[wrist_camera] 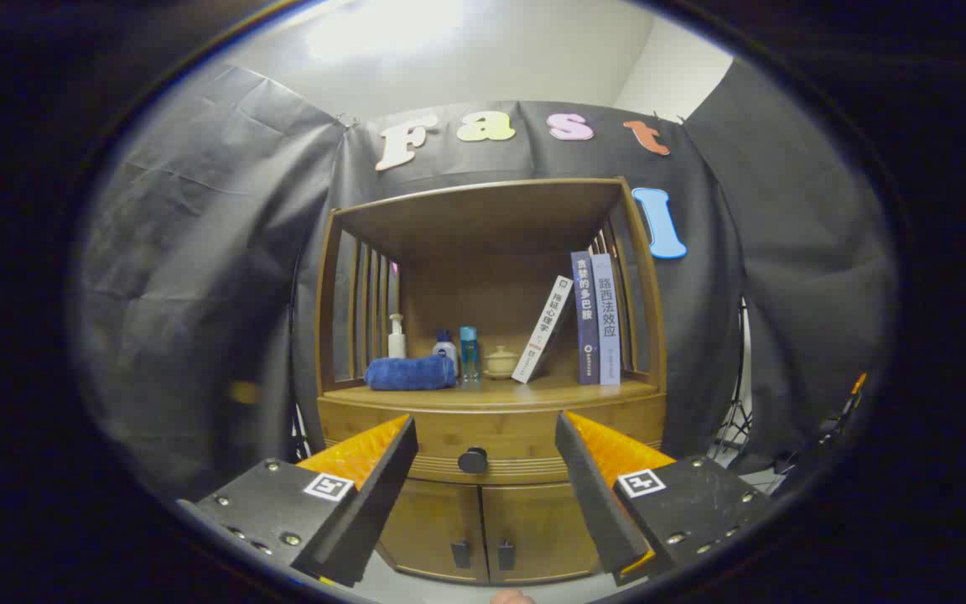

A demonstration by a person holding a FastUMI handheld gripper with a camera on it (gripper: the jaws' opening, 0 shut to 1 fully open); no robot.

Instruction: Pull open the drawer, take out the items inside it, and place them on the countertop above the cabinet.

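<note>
Tool (485, 436) spread wide, fingers gripping nothing, aimed at the wooden cabinet (491, 470). Drawer (525, 436) shut; its dark round knob (473, 460) sits in the gap between the fingers, beyond the tips, apart from both. On the bench (491, 393) above the drawer, left to right: white pump bottle (397, 337), rolled blue towel (410, 372), small white bottle (445, 344), clear blue bottle (469, 356), lidded cup (501, 361), one leaning book (542, 330), two upright books (597, 319). Two closed doors (483, 528) below the drawer.
</note>
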